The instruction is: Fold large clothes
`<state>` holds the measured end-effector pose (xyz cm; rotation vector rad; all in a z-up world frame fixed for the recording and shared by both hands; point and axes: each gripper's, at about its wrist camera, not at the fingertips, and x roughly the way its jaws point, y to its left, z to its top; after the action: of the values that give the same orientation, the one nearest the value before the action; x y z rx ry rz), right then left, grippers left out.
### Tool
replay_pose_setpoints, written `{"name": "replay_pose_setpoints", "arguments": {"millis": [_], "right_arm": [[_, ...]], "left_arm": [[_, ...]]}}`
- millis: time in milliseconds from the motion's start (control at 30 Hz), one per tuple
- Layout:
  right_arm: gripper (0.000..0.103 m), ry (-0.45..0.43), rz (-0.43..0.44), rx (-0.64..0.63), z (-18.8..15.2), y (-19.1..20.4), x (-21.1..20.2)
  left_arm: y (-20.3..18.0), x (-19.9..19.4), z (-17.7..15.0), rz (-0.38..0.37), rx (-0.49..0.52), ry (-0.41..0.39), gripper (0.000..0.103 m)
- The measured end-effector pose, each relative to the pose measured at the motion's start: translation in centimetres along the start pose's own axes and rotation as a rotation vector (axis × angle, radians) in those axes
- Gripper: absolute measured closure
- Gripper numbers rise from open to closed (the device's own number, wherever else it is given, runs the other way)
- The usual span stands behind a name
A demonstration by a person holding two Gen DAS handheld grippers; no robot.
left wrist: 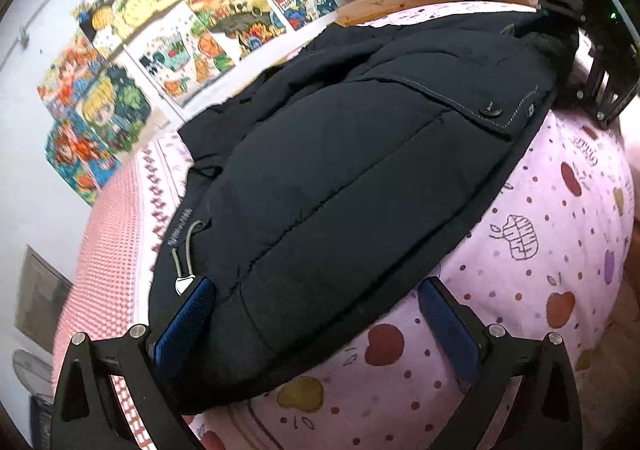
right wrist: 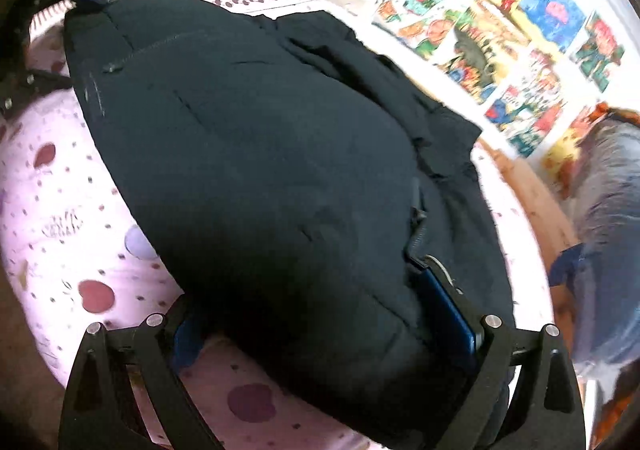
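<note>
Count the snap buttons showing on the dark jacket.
1: a black snap button on the flap of the dark jacket, toward its far end in the left wrist view. Others may be hidden under folds.

You have one dark padded jacket (left wrist: pixel 340 170) at centre, one pink apple-print sheet (left wrist: pixel 540 250) at four o'clock, and two grippers: left (left wrist: pixel 316 314), right (right wrist: pixel 320 314).

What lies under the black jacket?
The black jacket rests on a pink apple-print bedsheet. The sheet directly beneath it is covered, so anything there is hidden.
</note>
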<state>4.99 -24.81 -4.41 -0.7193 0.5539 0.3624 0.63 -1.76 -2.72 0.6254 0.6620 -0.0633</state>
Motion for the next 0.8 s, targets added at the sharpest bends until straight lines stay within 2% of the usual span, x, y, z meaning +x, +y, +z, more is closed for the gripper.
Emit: {"name": "replay_pose_setpoints", "arguments": {"millis": [133,267,300,467,600,700,800], "right_arm": [[0.010,-0.038,-0.102,-0.061,0.1,0.5,-0.8],[0.011,-0.036,-0.093,-0.012,0.8,-0.4,-0.8],[0.014,-0.040,-0.083,0.004,0.9,-0.8,-0.8],[0.045,-0.071,-0.030,0.030,1.8,-1.6,-1.1],[0.057,-0.086,-0.013,0.027,2.4,-1.8,-1.1],[0.070,-0.093,0.014,0.054,3.1,-2.2,-1.4],[0.076,-0.119,0.031,0.076,4.3,-3.1,-1.8]], "left_arm": [[-0.1,-0.1,0.0,0.036,0.021,-0.015,0.000],[-0.1,-0.2,0.3,0.063,0.029,-0.025,0.000],[-0.1,-0.3,0.3,0.067,0.029,-0.030,0.000],[0.1,-0.6,0.6,0.085,0.037,-0.061,0.000],[0.5,-0.9,0.9,0.105,0.028,-0.086,0.001],[0.7,-0.9,0.8,0.123,0.027,-0.104,0.001],[0.9,-0.7,0.6,0.090,0.015,-0.092,0.001]]}}
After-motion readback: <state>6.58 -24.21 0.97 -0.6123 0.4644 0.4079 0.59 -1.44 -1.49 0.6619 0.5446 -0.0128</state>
